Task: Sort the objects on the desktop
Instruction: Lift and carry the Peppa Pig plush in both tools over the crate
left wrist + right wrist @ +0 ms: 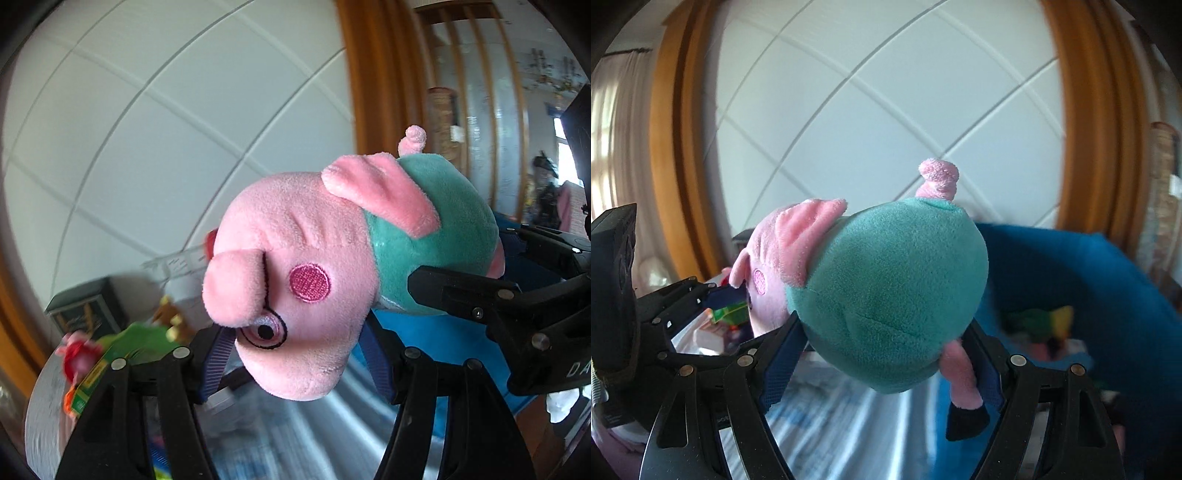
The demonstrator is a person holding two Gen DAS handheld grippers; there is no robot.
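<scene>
A pink plush pig in a teal dress (295,280) hangs in the air, its head clamped by the left gripper (295,354) and its body by the right gripper (882,354). Sharing the soft toy likely keeps it level above the blurred table clutter, near the blue fabric bin (1071,273) at right.

Open air around the lifted plush pig (306,280); blurred clutter (122,343), possibly toys, crowds below-left.

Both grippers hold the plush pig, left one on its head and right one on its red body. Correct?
Not quite: the plush pig's body is teal green, as the right wrist view shows. The left gripper does clamp the head and the right gripper the body.
</scene>
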